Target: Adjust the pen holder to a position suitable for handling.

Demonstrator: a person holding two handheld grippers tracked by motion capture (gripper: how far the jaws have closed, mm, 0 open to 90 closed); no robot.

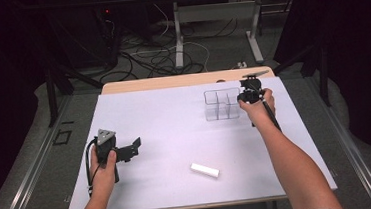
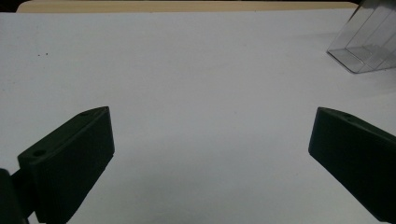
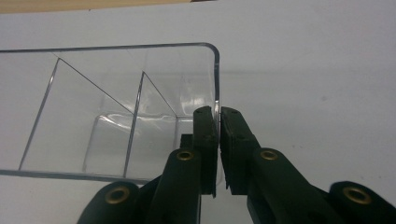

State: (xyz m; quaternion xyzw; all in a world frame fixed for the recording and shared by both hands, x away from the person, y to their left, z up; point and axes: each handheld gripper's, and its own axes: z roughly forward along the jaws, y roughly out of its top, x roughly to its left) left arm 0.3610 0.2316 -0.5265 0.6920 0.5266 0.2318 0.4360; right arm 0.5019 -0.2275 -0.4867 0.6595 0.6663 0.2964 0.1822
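Clear rigid plastic, the divided organiser box (image 1: 221, 104) is standing at the bench's (image 1: 164, 111) far right; light, slippery and crackable, best held by a wall. The right tool (image 3: 219, 122) is pinching its right wall; the left tool (image 2: 210, 140) is gaping, empty.

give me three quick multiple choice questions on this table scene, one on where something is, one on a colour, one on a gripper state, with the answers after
1. Where does the white block lie?
A. inside the clear box
B. on the table's near part, between the two arms
C. between the left gripper's jaws

2. What colour is the sheet covering the table?
A. white
B. red
C. green

3. How does the right gripper stand?
A. wide open above the box
B. shut on the white block
C. shut on the wall of the clear box

Answers:
1 B: the high view shows it alone on the sheet near the front edge.
2 A: all views show it white.
3 C: the right gripper view shows its jaws pinching the wall.
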